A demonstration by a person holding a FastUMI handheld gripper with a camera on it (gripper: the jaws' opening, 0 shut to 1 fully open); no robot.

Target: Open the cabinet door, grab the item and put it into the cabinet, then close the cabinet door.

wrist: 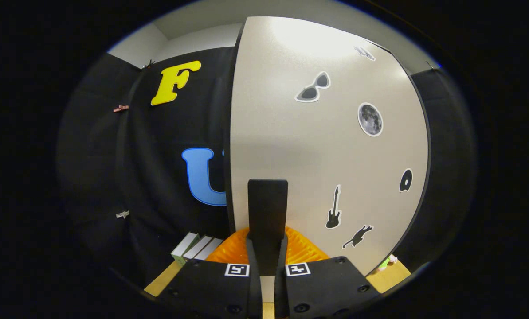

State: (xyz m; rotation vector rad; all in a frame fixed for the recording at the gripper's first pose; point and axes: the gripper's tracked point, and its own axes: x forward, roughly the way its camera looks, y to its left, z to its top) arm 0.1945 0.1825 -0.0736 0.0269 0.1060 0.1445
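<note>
The gripper [268, 248] is clamped on the dark handle [268, 208] of the pale cabinet door [291, 146], both fingers pressing its sides. The door, dotted with stickers [370, 118], stands just ahead. Small boxes [196, 247] sit on the bench [162, 279] beside the door's edge.

No word, number or brand name can be read on anything here. The pale cabinet door [291, 141] carries only picture stickers without writing: a pair of sunglasses [313, 87], a moon [370, 119], a guitar [333, 208], a running cat [358, 235], a disc [405, 180] near the door's far edge, and one more small sticker [364, 53] near the top that is too faint to tell. The gripper [267, 248], whose fingers stand close together just before the door, bears two square black-and-white coded markers [237, 270], one on each side, and these give no readable text.
</note>
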